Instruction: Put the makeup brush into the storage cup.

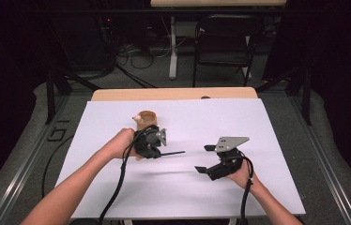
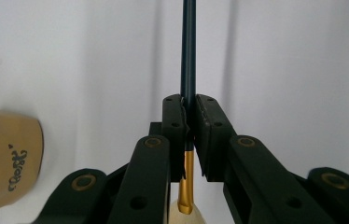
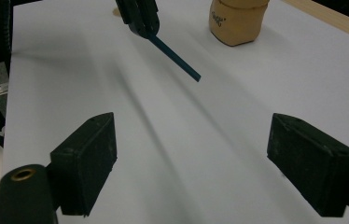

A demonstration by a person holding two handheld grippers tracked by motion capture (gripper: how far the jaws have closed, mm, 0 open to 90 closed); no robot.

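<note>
The left hand-held gripper (image 2: pixel 189 135) clenches a thin, light, stiff brush (image 2: pixel 188 56) near its gold ferrule; the right hand-held gripper (image 3: pixel 191 163), at 4 o'clock, is released.

Beyond the white-covered tabletop (image 1: pixel 258 122): dark room, grey floor (image 1: pixel 286 117), black folding chair (image 1: pixel 223 44), tangled cables (image 1: pixel 136 51).

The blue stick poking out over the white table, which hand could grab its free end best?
The right. The right gripper is open and empty, facing the blue stick, whose free tip points toward it. The left gripper is already clamped on the stick near its gold band, so it can't take the other end.
</note>
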